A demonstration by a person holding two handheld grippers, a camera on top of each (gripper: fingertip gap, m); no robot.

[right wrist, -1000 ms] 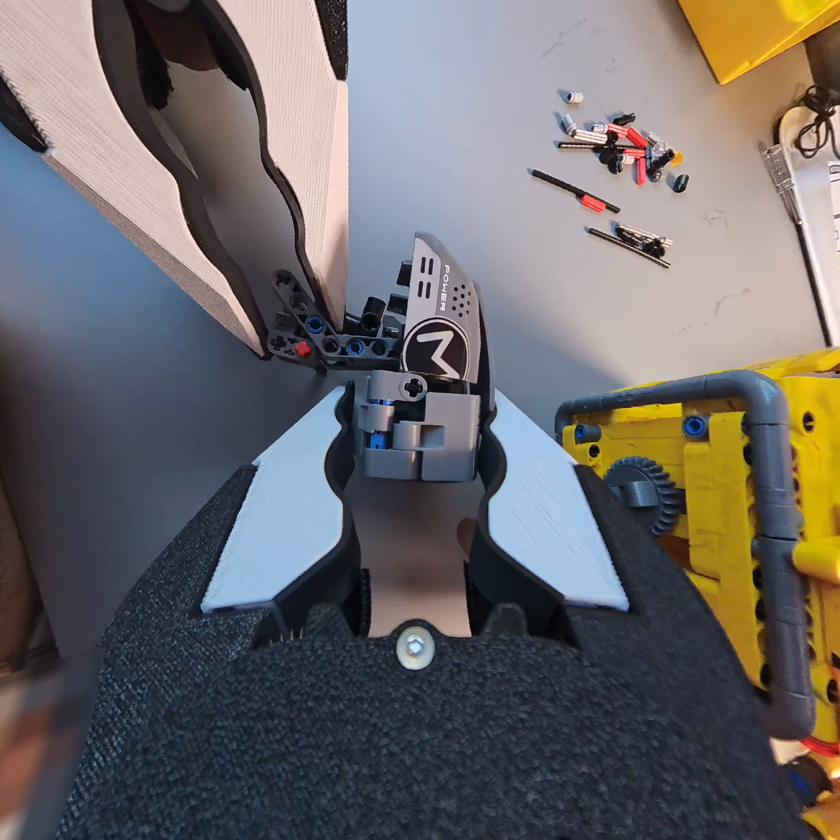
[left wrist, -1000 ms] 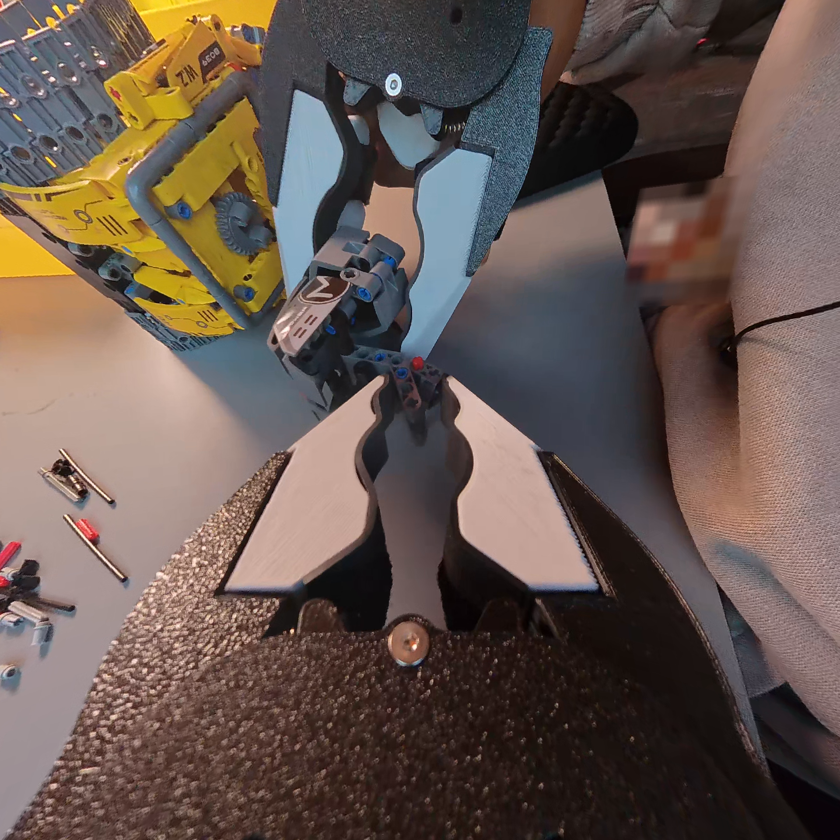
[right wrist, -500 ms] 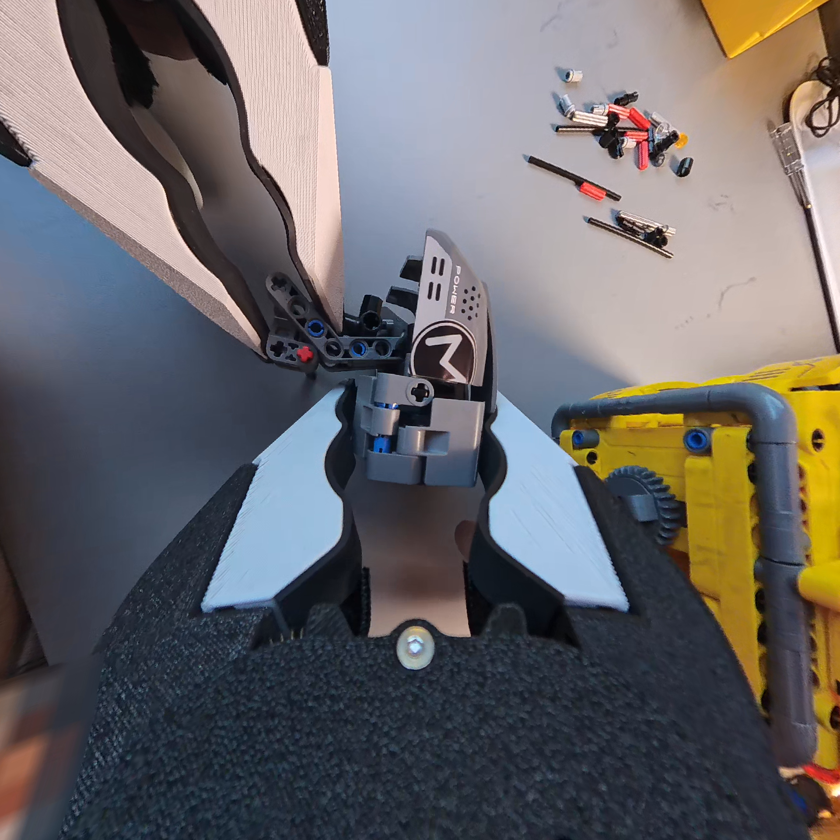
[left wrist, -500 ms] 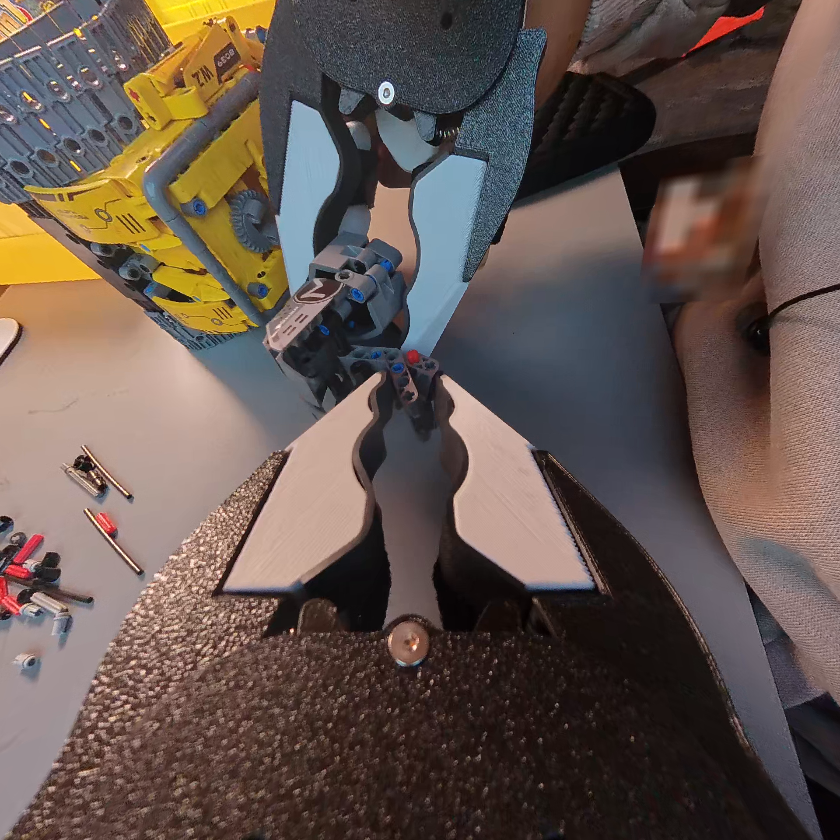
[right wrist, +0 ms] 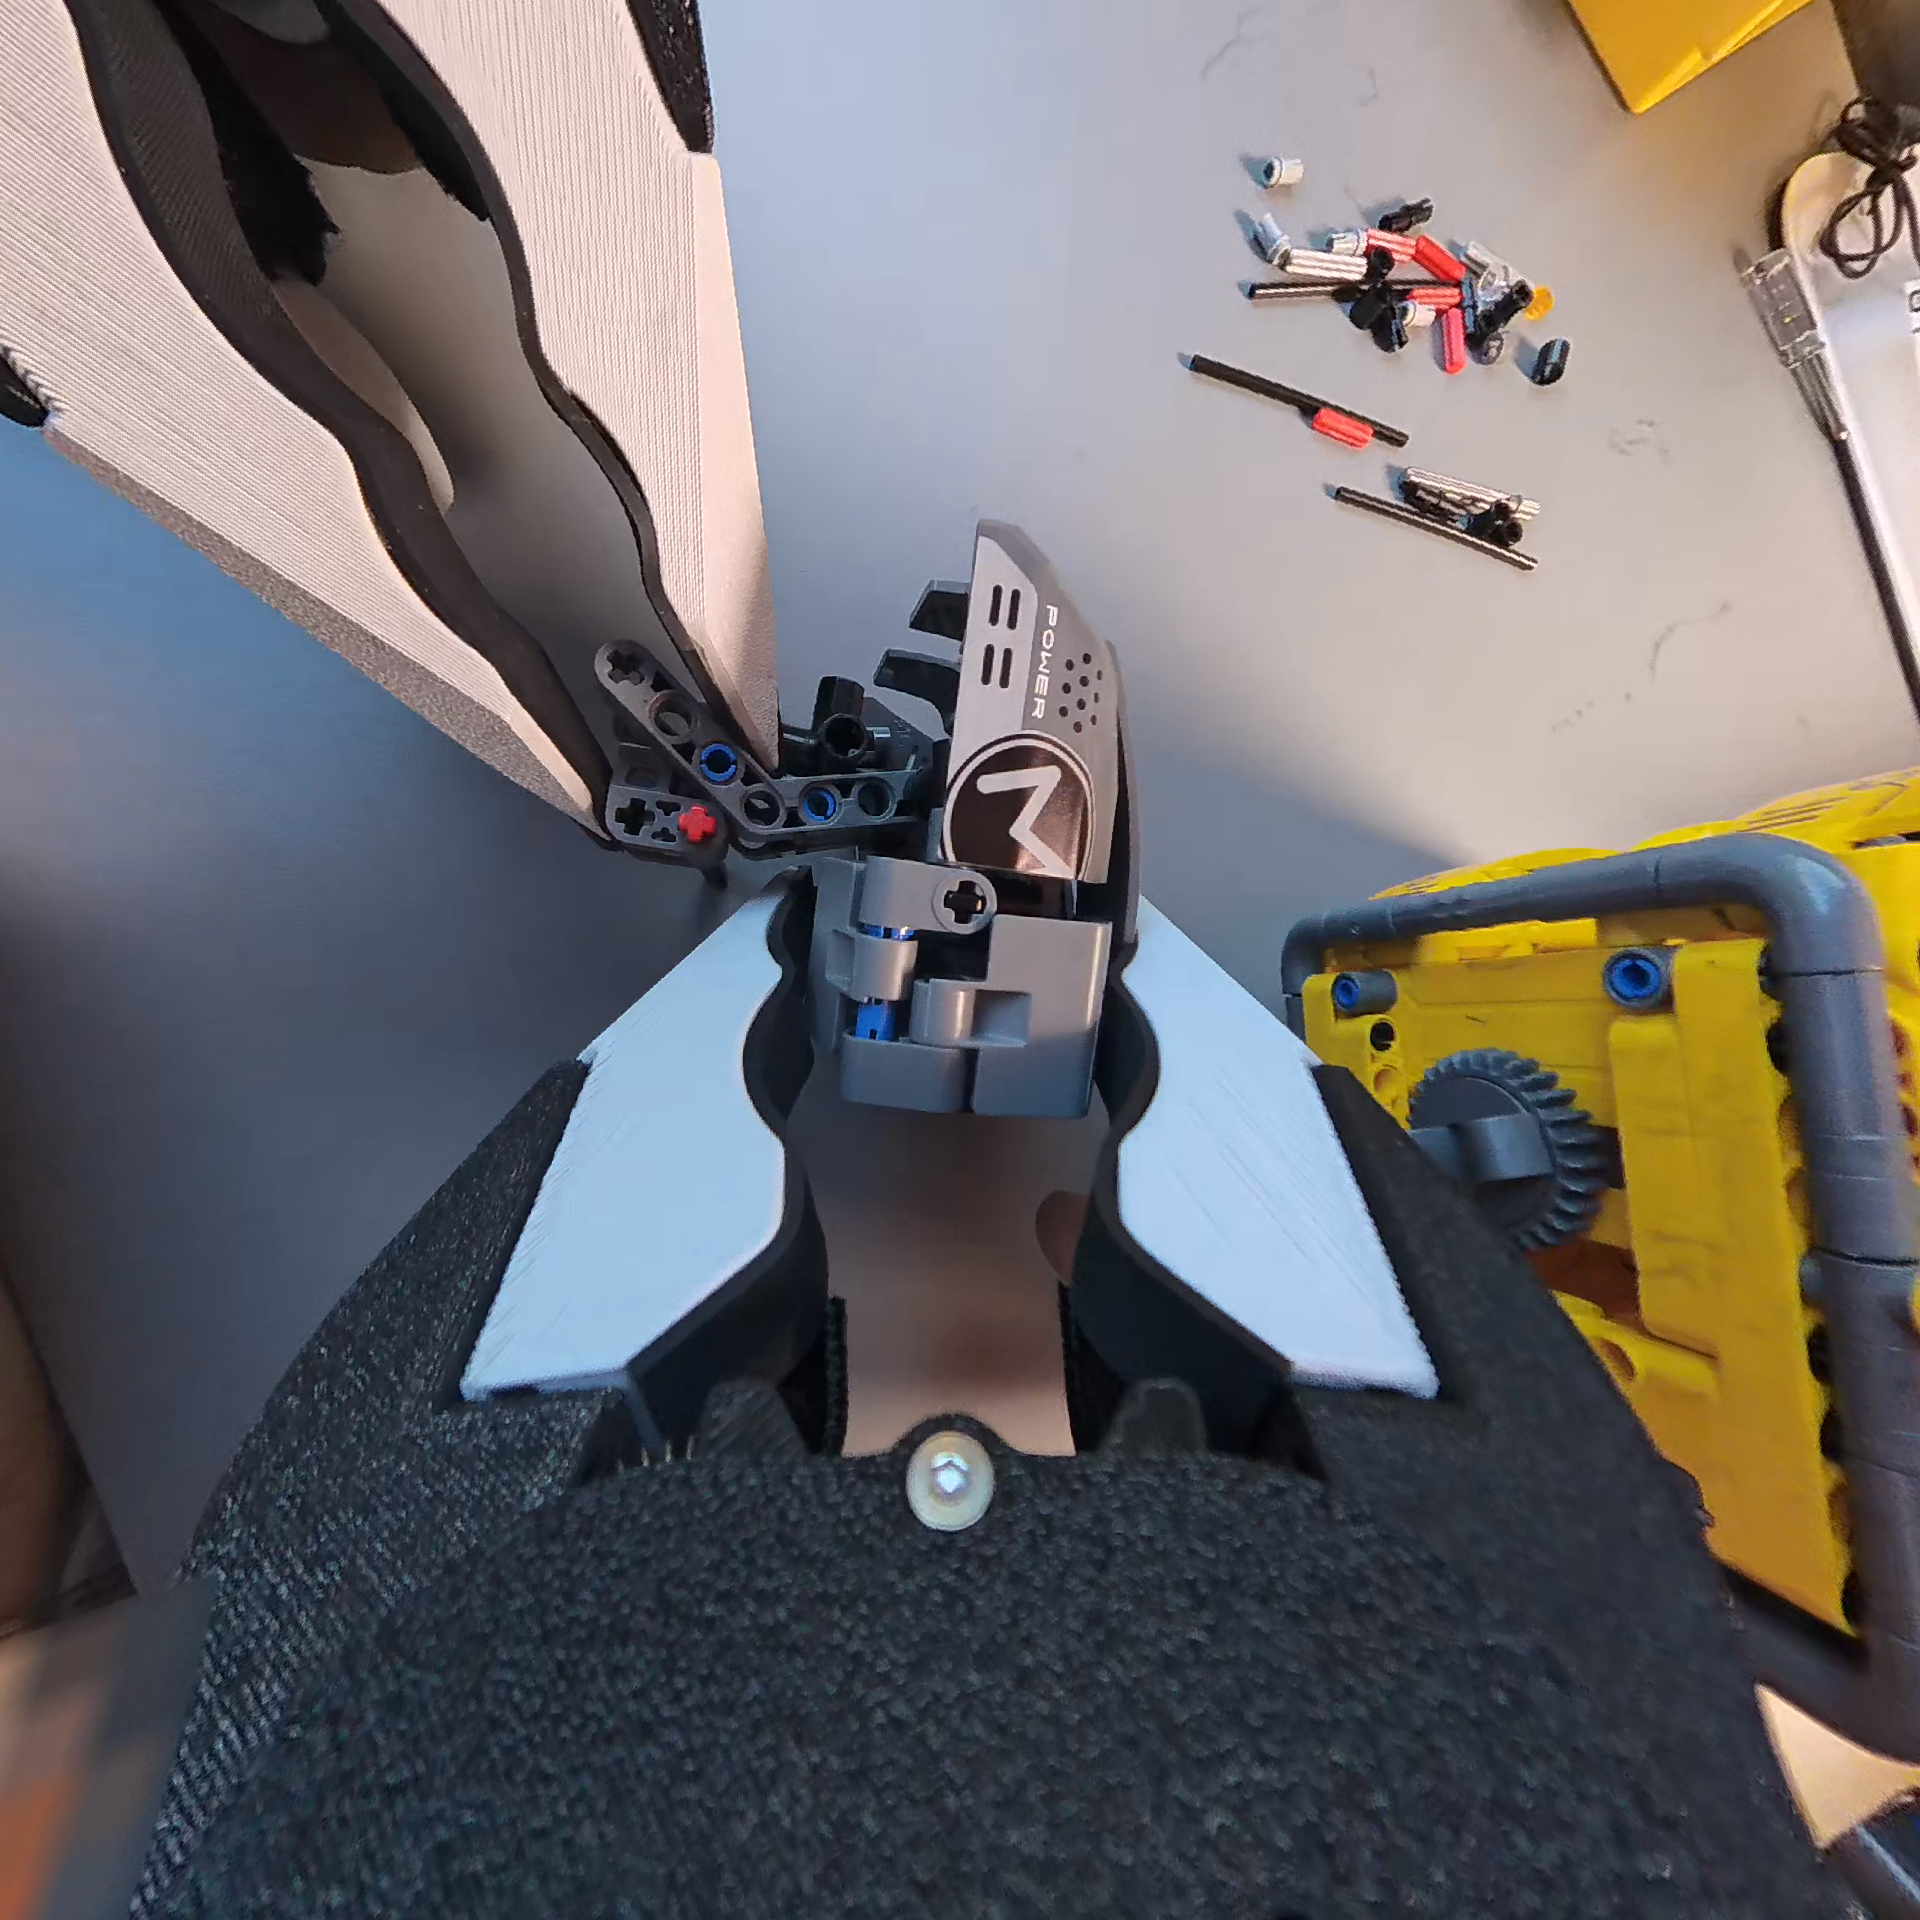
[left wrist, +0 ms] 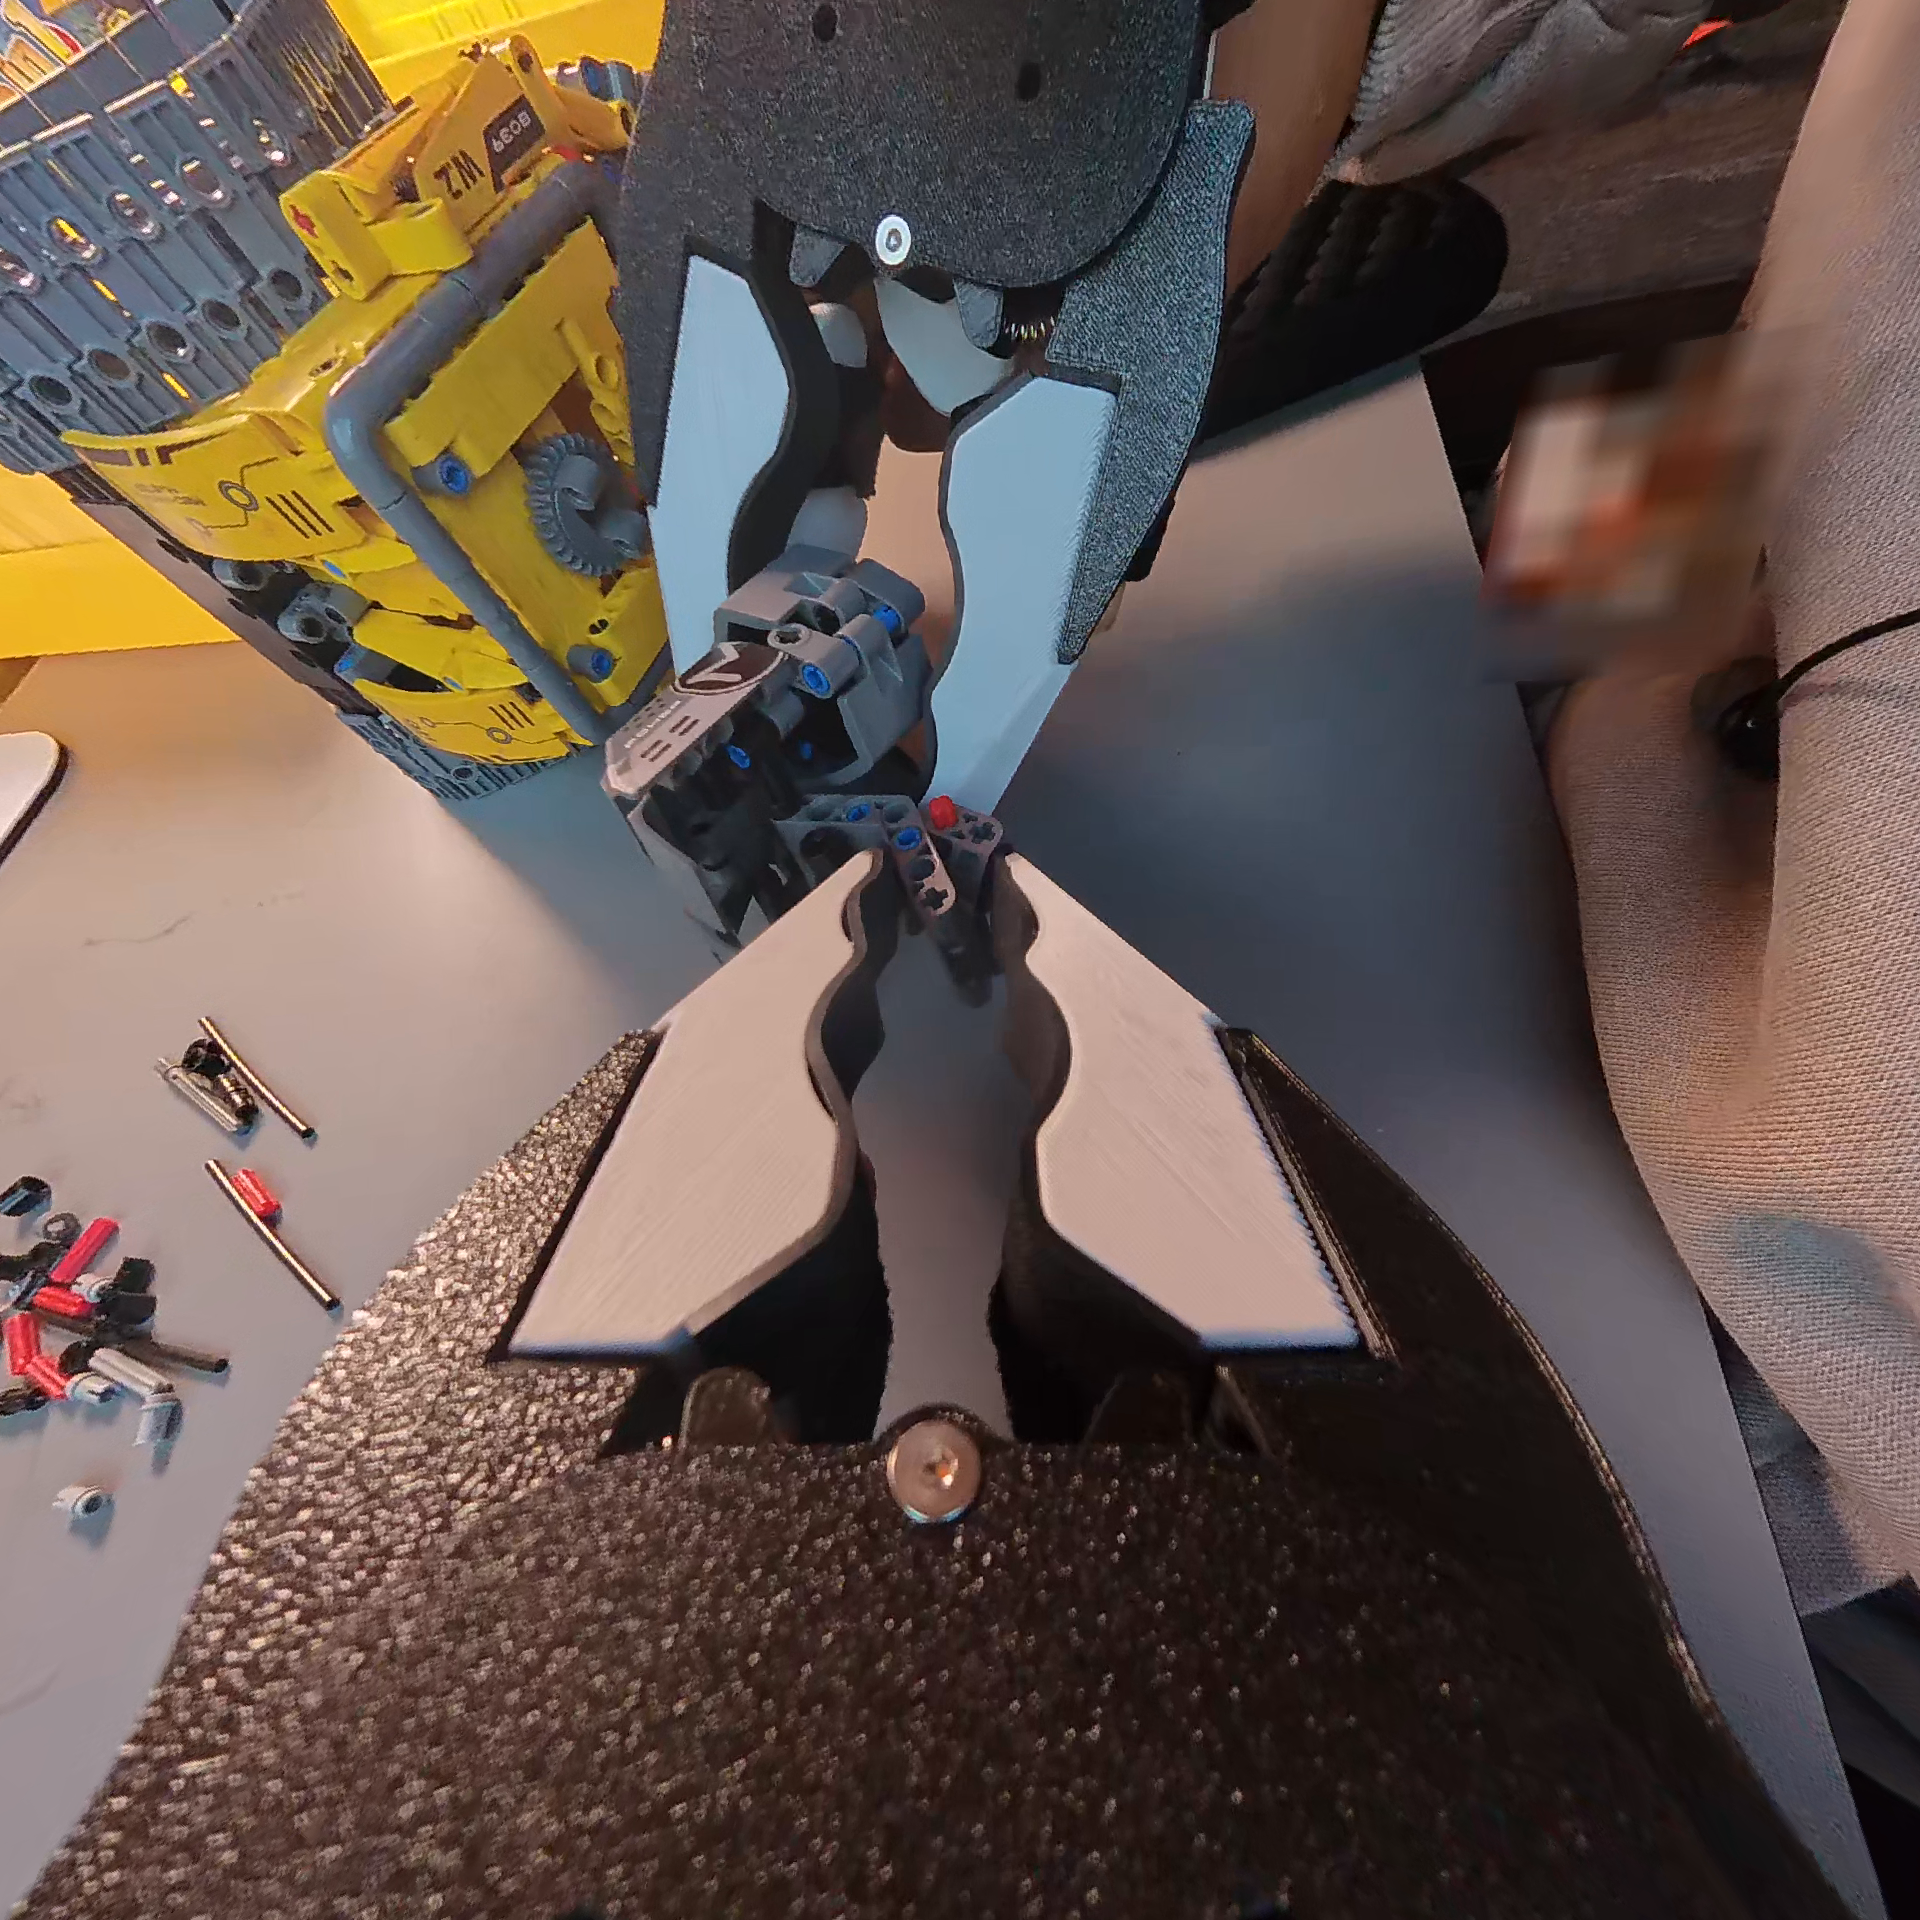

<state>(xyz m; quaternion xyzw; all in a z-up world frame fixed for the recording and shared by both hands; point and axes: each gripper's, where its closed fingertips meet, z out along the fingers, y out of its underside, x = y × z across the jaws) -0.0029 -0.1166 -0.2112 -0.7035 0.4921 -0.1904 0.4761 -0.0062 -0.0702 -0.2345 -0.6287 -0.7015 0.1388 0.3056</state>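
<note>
— Well, what did the left wrist view give that the right one lacked?

— It showed the left gripper (left wrist: 930,883) with its fingers clenched on the dark grey perforated beam (left wrist: 925,868) of the small grey brick assembly (left wrist: 774,748), and a person's beige sleeve (left wrist: 1766,935) at three o'clock. The right gripper (left wrist: 831,717) came in from twelve o'clock.

— And the right wrist view?

— There the right gripper (right wrist: 951,935) had its fingers closed on the assembly's grey block end (right wrist: 966,1018), the curved panel pointing to twelve o'clock. It alone showed a yellow box corner (right wrist: 1704,52) and a cable (right wrist: 1870,187) at one o'clock.

— The surface?

— A grey table (left wrist: 312,935). Loose pins and axles (left wrist: 94,1299) lay at nine o'clock in the left view, one o'clock (right wrist: 1392,281) in the right. The yellow brick model (right wrist: 1621,1122) stood just beside the assembly.
</note>
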